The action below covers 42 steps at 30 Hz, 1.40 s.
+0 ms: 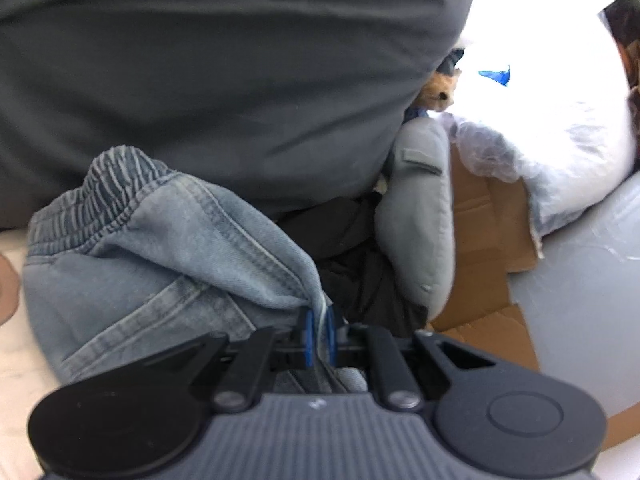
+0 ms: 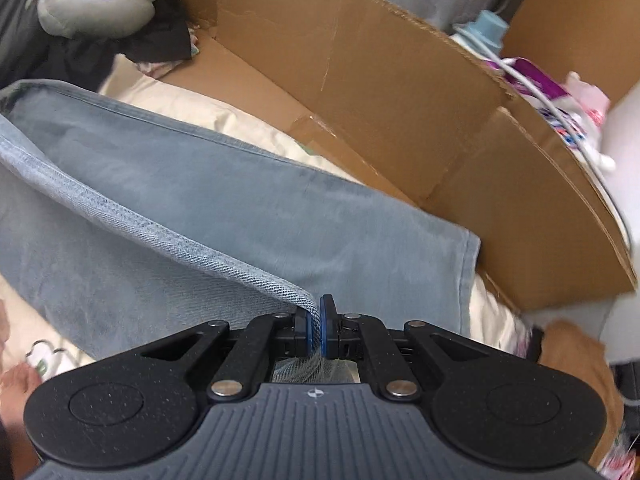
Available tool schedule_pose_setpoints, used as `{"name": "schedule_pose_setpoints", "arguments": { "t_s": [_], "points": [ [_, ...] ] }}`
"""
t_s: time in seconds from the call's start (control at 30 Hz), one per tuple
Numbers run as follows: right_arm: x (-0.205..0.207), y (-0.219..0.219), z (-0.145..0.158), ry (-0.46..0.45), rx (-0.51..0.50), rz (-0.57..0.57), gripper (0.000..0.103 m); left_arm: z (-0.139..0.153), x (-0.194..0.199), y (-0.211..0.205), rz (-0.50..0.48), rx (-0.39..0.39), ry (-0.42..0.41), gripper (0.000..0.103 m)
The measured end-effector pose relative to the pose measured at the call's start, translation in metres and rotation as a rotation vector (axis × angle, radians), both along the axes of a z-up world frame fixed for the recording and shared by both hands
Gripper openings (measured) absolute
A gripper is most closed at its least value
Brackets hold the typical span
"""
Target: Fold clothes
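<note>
A pair of light blue jeans (image 1: 160,248) with an elastic waistband fills the lower left of the left wrist view. My left gripper (image 1: 319,326) is shut on a bunched fold of the denim near the waistband. In the right wrist view a leg of the same jeans (image 2: 248,204) lies spread over a cream sheet (image 2: 240,120). The hem edge is lifted, and my right gripper (image 2: 319,322) is shut on that hem, with frayed threads showing behind the blue pads.
A large dark grey cloth (image 1: 220,68) hangs across the top of the left wrist view. Beside it sit a grey neck pillow (image 1: 420,216), black fabric (image 1: 352,256), a white plastic bag (image 1: 560,128) and cardboard (image 1: 488,216). An open cardboard box (image 2: 380,92) borders the sheet, with toiletries (image 2: 552,92) behind.
</note>
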State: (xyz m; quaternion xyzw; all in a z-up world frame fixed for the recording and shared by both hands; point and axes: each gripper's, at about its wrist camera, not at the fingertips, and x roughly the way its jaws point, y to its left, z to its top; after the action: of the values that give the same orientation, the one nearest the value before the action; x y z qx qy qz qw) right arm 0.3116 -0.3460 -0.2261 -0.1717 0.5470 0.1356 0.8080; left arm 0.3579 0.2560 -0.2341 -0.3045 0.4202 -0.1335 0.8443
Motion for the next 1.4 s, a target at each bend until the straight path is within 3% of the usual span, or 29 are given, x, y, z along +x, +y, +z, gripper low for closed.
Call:
{"name": "schedule_pose_setpoints", "arguments": {
  "t_s": [0.3, 0.77, 0.93, 1.1, 1.17, 1.4],
  "points": [
    [0.059, 0.021, -0.055, 0.038, -0.045, 0.002, 0.002, -0.039, 0.033, -0.027, 0.011, 0.049, 0.028, 0.008],
    [0.107, 0.041, -0.083, 0.032, -0.077, -0.015, 0.001, -0.031, 0.055, -0.042, 0.014, 0.077, 0.012, 0.008],
    [0.131, 0.044, -0.103, 0.059, -0.075, -0.042, 0.002, -0.043, 0.072, -0.054, 0.019, 0.112, 0.039, 0.009],
    [0.144, 0.048, -0.130, 0.080, -0.113, -0.068, 0.019, -0.041, 0.075, -0.064, 0.011, 0.134, 0.059, 0.021],
    [0.144, 0.049, -0.132, 0.069, -0.116, -0.068, 0.021, -0.032, 0.068, -0.067, -0.016, 0.155, 0.026, 0.028],
    [0.136, 0.045, -0.116, 0.006, -0.077, -0.076, 0.025, -0.013, 0.037, -0.075, -0.118, 0.149, -0.016, 0.028]
  ]
}}
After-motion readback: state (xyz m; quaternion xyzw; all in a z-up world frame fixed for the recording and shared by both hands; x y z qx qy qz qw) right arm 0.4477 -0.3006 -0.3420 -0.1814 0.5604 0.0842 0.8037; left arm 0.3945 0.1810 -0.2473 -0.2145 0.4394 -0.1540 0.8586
